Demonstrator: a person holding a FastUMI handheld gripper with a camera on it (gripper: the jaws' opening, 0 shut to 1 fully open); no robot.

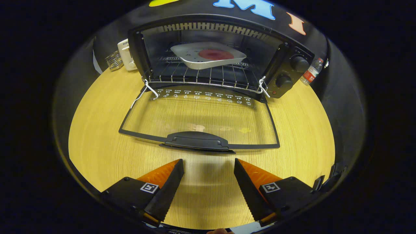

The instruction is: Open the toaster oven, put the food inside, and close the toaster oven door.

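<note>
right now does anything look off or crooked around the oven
One thing: the plate with food sits turned at an angle on the oven rack, not square to it. The door lies fully open and flat, looking undamaged. Nothing is spilled on the table. The gripper is open, short of the door handle.

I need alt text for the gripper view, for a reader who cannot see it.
A toaster oven stands open on a wooden table, its glass door folded flat, with a white tray of food on the rack. The open gripper is empty, just before the door handle.
</note>
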